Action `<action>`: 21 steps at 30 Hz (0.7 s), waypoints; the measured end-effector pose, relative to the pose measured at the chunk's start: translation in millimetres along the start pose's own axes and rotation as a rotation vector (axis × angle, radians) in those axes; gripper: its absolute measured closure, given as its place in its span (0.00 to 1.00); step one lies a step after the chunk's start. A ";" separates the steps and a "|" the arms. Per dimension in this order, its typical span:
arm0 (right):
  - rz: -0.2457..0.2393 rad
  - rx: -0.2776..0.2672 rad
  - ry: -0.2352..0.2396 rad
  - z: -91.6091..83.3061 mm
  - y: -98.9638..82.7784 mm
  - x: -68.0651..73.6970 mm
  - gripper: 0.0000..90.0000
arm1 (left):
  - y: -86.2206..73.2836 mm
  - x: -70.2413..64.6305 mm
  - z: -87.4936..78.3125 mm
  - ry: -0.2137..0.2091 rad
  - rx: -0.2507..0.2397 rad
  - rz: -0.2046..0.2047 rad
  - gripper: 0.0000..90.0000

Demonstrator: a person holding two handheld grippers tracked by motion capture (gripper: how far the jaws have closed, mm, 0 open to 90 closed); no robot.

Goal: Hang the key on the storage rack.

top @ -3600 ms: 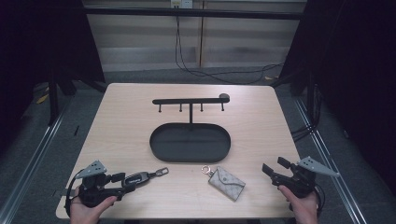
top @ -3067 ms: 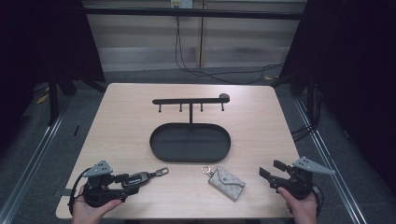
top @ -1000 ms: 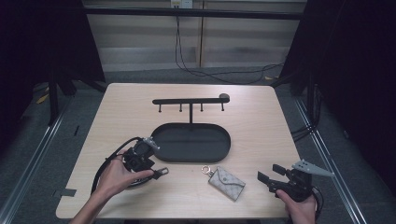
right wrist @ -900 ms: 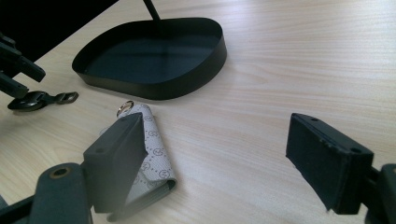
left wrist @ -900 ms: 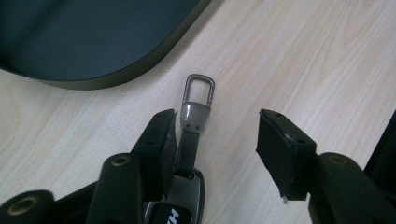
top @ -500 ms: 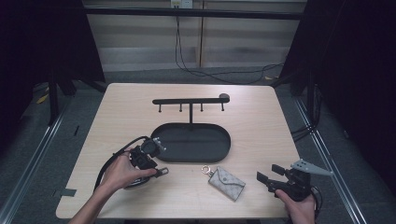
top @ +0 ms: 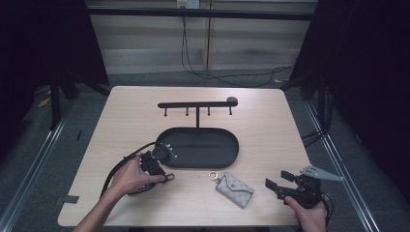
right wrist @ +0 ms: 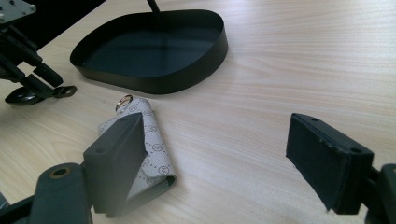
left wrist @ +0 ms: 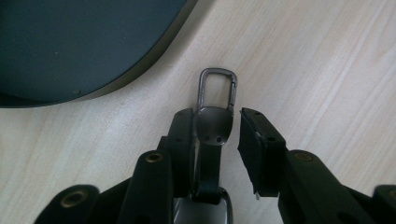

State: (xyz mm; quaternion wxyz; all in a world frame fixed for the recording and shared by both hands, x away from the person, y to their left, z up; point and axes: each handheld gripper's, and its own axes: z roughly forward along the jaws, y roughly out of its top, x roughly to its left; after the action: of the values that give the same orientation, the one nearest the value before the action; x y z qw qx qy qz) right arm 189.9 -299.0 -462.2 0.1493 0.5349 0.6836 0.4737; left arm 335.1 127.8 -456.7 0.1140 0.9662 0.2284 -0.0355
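Presently, item one: left gripper (left wrist: pixel 217 128), seen from above near the table's (top: pixel 121 111) near-left corner, just off the tray's (top: pixel 231 153) left end. Its jaws have just been closing and now stand narrow around the key fob (left wrist: pixel 214 123). In the left gripper view the left finger (left wrist: pixel 181 135) lies against the fob's metal end; the right finger (left wrist: pixel 254 140) stands a thin gap off it, so a full pinch cannot be confirmed. The fob's strap runs back between the jaws; its carabiner clip (left wrist: pixel 217 87) pokes out ahead of the fingertips, flat on the wood.

Item two: right gripper (top: pixel 279 180), near the table's near-right corner. Its jaws stand wide apart, nothing between them, both fingers clear of the wood ahead. One finger (right wrist: pixel 119 154) overlaps the key pouch (right wrist: pixel 152 140) in the right gripper view; contact cannot be told.

Item three: key pouch (top: pixel 234 189), patterned grey, ring end toward the tray, lying close to the near edge, between the two grippers and nearer the right one.

Item four: tray, black oval with a raised wall, mid-table; a hook rack (top: pixel 196 105) rises from its far side.

Open room: bare wood along the far edge, down both side edges, and between the tray's right end and the right edge. Space is tight between tray wall and left gripper.
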 end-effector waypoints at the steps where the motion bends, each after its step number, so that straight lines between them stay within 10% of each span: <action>1: -0.001 0.001 0.000 0.0 0.0 0.0 0.22 | 0.0 0.0 0.0 0.000 0.000 0.000 0.74; 21: -0.003 0.017 0.002 1.7 0.0 0.2 0.22 | 11.7 -9.1 11.4 0.058 0.091 0.072 0.78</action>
State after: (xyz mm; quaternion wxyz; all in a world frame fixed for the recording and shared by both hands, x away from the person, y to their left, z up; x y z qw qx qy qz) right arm 191.0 -298.0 -463.1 0.1447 0.5345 0.6887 0.4680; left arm 332.0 111.1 -464.3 0.0645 0.9786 0.1950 -0.0138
